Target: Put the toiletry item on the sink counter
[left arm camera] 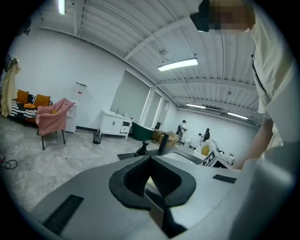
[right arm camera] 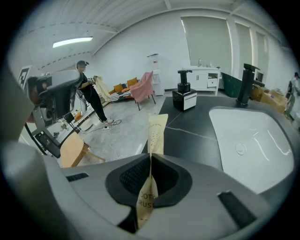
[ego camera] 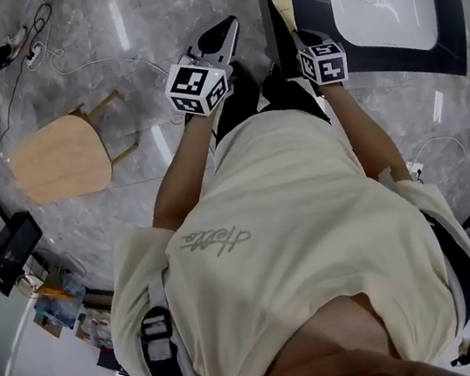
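A cream toothbrush packet point(right arm camera: 157, 133) stands upright between the jaws of my right gripper point(right arm camera: 151, 157), which is shut on it. In the head view the packet point(ego camera: 282, 7) pokes out over the left edge of the black sink counter point(ego camera: 452, 6), left of the white basin point(ego camera: 382, 0), with the right gripper point(ego camera: 291, 37) just behind it. The counter point(right arm camera: 197, 126) and basin point(right arm camera: 253, 140) lie ahead and to the right in the right gripper view. My left gripper point(ego camera: 224, 34) hovers over the floor left of the counter. Its jaws point(left arm camera: 150, 159) meet, shut, with nothing seen held.
A black faucet point(right arm camera: 244, 84) stands behind the basin and a black dispenser on a box point(right arm camera: 183, 96) sits at the counter's far corner. A wooden chair point(ego camera: 62, 155) and cables point(ego camera: 64, 59) are on the marble floor at left. A person point(right arm camera: 91, 96) stands far off.
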A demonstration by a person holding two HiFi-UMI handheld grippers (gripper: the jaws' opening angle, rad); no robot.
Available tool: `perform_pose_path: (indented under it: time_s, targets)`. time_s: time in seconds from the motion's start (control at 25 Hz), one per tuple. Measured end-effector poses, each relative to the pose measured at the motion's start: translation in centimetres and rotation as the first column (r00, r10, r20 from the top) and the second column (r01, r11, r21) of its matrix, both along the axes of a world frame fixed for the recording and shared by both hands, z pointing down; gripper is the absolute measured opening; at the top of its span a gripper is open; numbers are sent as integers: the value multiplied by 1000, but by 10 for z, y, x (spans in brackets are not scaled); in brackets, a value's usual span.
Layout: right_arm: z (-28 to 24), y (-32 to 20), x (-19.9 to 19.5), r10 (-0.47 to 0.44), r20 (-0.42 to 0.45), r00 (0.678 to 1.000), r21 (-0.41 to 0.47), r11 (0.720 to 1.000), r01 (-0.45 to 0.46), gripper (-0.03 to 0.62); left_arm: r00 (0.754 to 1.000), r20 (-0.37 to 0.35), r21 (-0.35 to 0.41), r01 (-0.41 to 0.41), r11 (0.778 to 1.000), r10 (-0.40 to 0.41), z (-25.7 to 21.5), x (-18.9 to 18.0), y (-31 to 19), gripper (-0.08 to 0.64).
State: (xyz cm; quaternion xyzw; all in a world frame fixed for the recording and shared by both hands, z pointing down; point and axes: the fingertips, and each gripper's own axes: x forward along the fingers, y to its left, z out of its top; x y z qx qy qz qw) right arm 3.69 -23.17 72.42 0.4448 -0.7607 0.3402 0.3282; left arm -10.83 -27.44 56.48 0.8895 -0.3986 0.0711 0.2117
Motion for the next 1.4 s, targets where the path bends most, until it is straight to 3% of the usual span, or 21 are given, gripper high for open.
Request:
perform_pose_path:
  time_s: [0.28, 0.72, 0.88, 0.96, 1.4]
  targets:
    - [9, -4, -1, 7, -42, 999, -8, 1000, -7, 6, 999, -22, -25, -29, 999, 29, 11, 0, 8, 3]
    - [23, -7, -5, 48, -83, 995, -57, 997, -53, 9, 999, -34, -36, 13, 999, -14, 18, -23, 8, 3]
    - [23, -7, -10, 66, -92, 994, -44, 997, -71, 21, 999, -38, -32, 16, 999, -17, 18, -33, 12, 3]
    - [23, -7, -13, 69, -88, 994, -39, 997, -73, 79, 999, -37, -38, 17, 999, -18, 20, -37, 18, 3]
    - [-2, -7, -20, 78, -77, 994, 21, 997, -77, 80, 999, -40, -42, -13, 999, 12, 17, -38, 28, 3]
